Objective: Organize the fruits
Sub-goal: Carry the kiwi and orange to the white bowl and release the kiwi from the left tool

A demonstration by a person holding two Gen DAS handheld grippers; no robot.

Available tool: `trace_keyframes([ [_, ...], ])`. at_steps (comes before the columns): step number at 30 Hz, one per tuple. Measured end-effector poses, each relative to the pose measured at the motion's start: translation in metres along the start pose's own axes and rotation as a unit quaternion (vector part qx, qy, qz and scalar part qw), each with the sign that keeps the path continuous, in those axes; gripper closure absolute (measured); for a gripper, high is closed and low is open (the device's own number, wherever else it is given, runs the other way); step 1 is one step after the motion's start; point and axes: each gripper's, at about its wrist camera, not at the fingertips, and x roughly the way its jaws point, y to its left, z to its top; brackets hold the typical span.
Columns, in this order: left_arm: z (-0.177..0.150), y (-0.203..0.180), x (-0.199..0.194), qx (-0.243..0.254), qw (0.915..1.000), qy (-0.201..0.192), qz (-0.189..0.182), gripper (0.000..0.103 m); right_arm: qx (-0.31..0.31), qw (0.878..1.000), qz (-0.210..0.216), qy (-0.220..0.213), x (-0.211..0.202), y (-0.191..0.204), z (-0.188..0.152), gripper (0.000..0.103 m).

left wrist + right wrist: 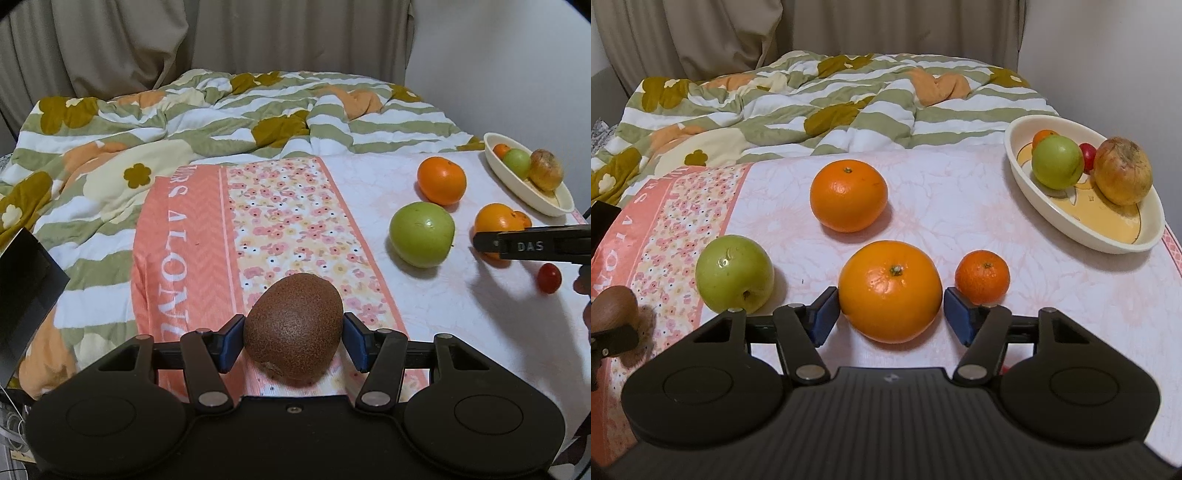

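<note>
Farthest left, the kiwi (293, 328) sits between the blue pads of the left claw (293, 341), which look pressed to its sides, so I judge it gripped, though whether it is lifted off the patterned cloth (288, 206) is hard to tell from this angle; next comes a green apple (734, 273) loose on the cloth; then the right claw (891, 317) brackets the large orange (890, 290) with its pads spread and a sliver of gap on each side, so it is open and not yet holding; a second orange (849, 195) lies behind it, a small mandarin (982, 282) just beside the right pad, and a cherry tomato (549, 277) nearby; at far right the oval dish (1108, 236) already holds a green apple, a small orange, a red tomato and a brownish fruit. Roughly four are in, six remain.
</note>
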Motion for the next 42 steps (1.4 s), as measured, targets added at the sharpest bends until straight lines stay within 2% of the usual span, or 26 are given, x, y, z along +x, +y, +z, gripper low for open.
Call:
trace_keyframes([
  [9,-0.006,0.000,-0.029,-0.016,0.9995,-0.026,-0.004,0.043,-0.018,1.000,0.000,-0.014,-0.018,0.005,-0.003,0.029],
  [17,-0.004,-0.016,-0.067,-0.006,0.9982,-0.057,-0.016,0.043,-0.009,0.999,0.013,-0.030,-0.067,0.001,-0.004,0.029],
  [23,0.002,-0.038,-0.092,-0.002,0.9968,-0.076,-0.025,0.043,-0.004,0.999,0.022,-0.043,-0.107,-0.016,-0.003,0.029],
  [33,0.013,-0.105,-0.111,-0.012,0.9950,-0.098,-0.018,0.043,-0.004,0.997,0.042,-0.066,-0.151,-0.083,0.001,0.029],
  [42,0.031,-0.188,-0.107,-0.033,0.9927,-0.115,-0.009,0.043,-0.022,0.995,0.061,-0.076,-0.159,-0.170,0.008,0.029],
])
